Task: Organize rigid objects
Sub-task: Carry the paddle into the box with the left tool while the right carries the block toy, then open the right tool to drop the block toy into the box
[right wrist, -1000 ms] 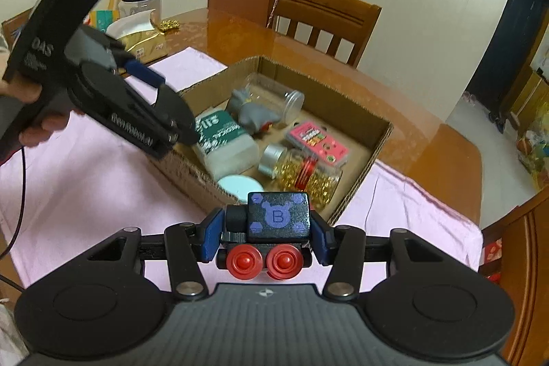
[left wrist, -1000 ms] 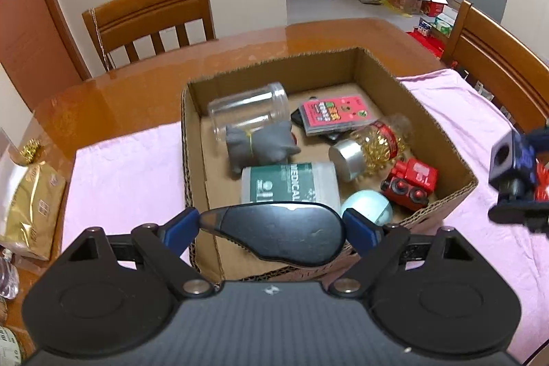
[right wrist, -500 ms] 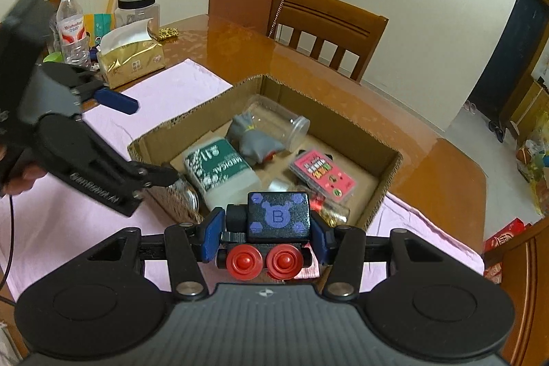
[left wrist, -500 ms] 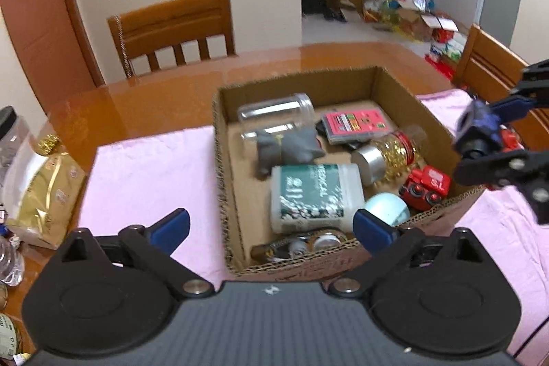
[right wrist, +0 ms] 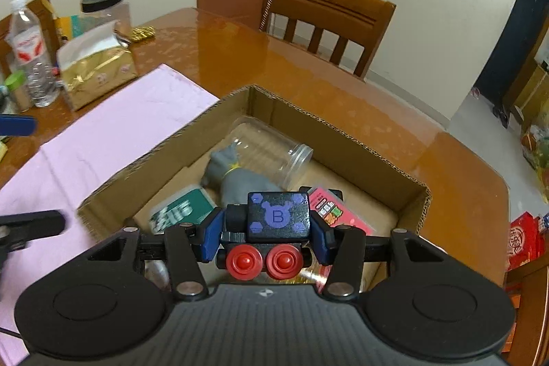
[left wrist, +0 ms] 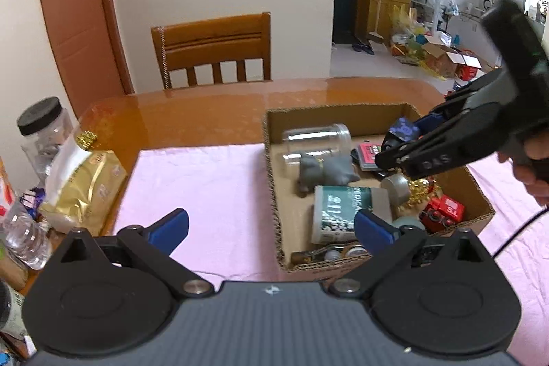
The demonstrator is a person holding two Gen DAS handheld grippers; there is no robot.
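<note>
Between the right gripper's [right wrist: 267, 237] blue pads sits a small dark toy car [right wrist: 277, 217] w/ a purple "B" bear print on its roof and two red wheels facing the camera; the pads are clamped tight on its sides. Toy + gripper hang over the open cardboard box [right wrist: 346, 139], above its contents, not touching them. From the left wrist view the same gripper [left wrist: 394, 143] reaches in from the right over the box's far half, a hand [left wrist: 530, 160] on its grip.

Inside the box [left wrist: 274, 194]: a clear plastic jar [left wrist: 317, 143] on its side at the back, a grey plush figure [left wrist: 324, 168] against it, a green-and-white "MEDICAL" pack [left wrist: 346, 211] nearer the front, a pink card pack [left wrist: 369, 153], a jar of gold bits w/ silver lid [left wrist: 408, 191], a red toy vehicle [left wrist: 442, 215], a pale teal ball [left wrist: 408, 223]. At the front wall lies a dark item w/ round metal parts; can't tell what.

Left gripper [left wrist: 271, 227] is spread wide, jaws still opening, nothing between them; it hangs over the pink cloth [left wrist: 206, 180] by the box's near-left corner.

Box rests on the cloth, cloth on a glossy wooden table [left wrist: 206, 119]. At table's left edge: gold foil bag [left wrist: 82, 184], black-lidded jar [left wrist: 43, 132], water bottle [right wrist: 31, 57]. Wooden chair [left wrist: 212, 50] behind the table.
</note>
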